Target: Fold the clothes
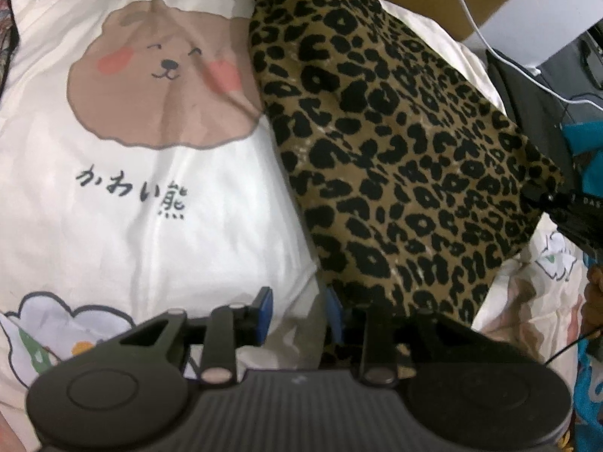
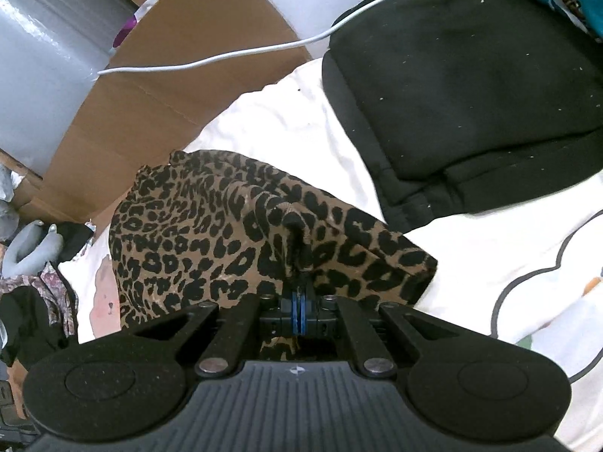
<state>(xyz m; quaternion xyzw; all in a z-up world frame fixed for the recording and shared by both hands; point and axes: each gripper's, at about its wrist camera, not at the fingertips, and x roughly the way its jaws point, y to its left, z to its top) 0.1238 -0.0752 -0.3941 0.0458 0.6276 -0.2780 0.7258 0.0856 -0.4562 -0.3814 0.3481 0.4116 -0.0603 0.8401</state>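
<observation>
A leopard-print garment (image 1: pixel 395 143) lies in a long folded strip on a white bedsheet (image 1: pixel 113 226) with a brown bear print. My left gripper (image 1: pixel 299 307) is open at the garment's near end; its right blue pad touches the fabric edge and its left pad rests over the sheet. In the right wrist view, my right gripper (image 2: pixel 299 301) is shut on a bunched fold of the leopard-print garment (image 2: pixel 196 233), the blue pads pressed together. The right gripper (image 1: pixel 565 207) also shows in the left wrist view, at the garment's far right corner.
A folded black garment (image 2: pixel 471 94) lies on the sheet beyond the leopard piece. A cardboard box (image 2: pixel 169 94) borders the bed, and a white cable (image 2: pixel 226 58) runs across it. Teal cloth (image 1: pixel 588 173) and a hand (image 1: pixel 593 290) sit at the right edge.
</observation>
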